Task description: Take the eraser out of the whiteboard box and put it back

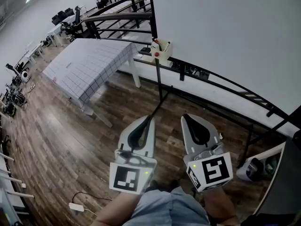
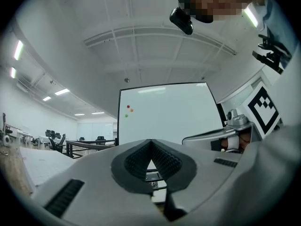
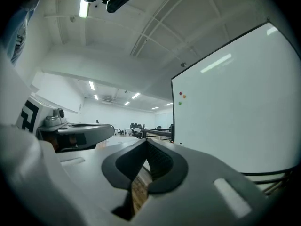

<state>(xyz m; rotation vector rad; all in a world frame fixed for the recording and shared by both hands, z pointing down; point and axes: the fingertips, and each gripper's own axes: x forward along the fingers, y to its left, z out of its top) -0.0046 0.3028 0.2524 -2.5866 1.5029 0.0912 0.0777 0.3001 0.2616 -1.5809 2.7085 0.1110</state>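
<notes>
Pre-reach: left tool (image 1: pixel 149 120) and right tool (image 1: pixel 187 118) are hovering closed and empty, whiteboard box (image 1: pixel 161 51) well ahead; approaching it is probably next.

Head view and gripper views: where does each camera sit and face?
Head view: on the person's head, steeply down at floor, whiteboard, box; left gripper and right gripper show.
Left gripper view: on that gripper, facing the whiteboard over shut jaws; right gripper at right.
Right gripper view: on that gripper, along the whiteboard over shut jaws; left gripper at left.
Both gripper views share the whiteboard's coloured dots.
</notes>
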